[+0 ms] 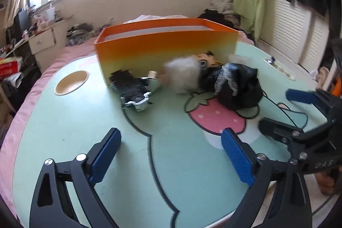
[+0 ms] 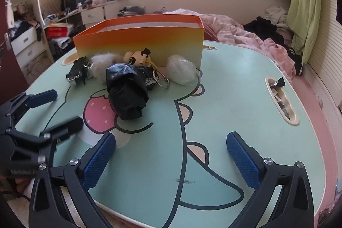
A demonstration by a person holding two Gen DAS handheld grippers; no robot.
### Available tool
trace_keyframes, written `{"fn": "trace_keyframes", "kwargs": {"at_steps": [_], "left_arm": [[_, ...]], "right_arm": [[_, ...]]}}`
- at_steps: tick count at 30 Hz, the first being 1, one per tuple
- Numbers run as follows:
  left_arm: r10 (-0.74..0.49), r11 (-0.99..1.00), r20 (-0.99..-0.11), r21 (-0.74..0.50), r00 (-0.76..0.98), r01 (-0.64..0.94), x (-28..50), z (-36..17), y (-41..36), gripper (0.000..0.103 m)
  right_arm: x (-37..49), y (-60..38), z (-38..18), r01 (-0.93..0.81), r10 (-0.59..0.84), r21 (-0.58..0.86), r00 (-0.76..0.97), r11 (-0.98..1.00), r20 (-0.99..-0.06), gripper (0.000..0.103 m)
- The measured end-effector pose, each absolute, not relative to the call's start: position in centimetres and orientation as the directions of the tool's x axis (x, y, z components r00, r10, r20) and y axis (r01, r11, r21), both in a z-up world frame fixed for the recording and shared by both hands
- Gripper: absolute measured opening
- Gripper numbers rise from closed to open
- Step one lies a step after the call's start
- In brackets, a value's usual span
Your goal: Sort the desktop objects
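Left hand-held gripper: tilted down over table, jaws wide apart, empty.
Right hand-held gripper: same tilt, jaws wide, empty.
Ahead: orange box.

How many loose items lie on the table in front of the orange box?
5: a black clip at left, a white fluffy ball, a black pouch, a doll keychain, and a plastic-wrapped bundle at right. More may be hidden.

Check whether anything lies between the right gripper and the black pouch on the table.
Nothing visible does. The right gripper is open, with only bare table between its fingers and the black pouch. The left gripper sits off to the side, clear of that path. The orange box stands behind the pouch.
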State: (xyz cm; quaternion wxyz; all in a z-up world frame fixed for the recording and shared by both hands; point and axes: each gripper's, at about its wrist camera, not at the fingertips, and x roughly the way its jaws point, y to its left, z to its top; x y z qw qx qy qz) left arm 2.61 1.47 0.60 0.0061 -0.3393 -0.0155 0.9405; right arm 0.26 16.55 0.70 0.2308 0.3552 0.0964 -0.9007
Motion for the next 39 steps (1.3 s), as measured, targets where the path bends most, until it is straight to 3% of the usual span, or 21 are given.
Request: {"fn": "trace_keyframes", "kwargs": {"at_steps": [4, 39], "left_arm": [[0.036, -0.999, -0.641, -0.041, -0.766, -0.012, 2.57, 0.46, 1.24, 0.103], [0.045, -0.999, -0.637, -0.041, -0.770, -0.025, 2.61, 0.89, 1.86, 0.103]], "right_arm": [[0.63, 17.06, 0.55, 0.479, -0.350, -0.011, -0.655, -0.878, -0.670, 0.103], [0.44, 16.95, 0.63, 0.474, -0.345, -0.014, -0.659, -0.880, -0.669, 0.103]]}}
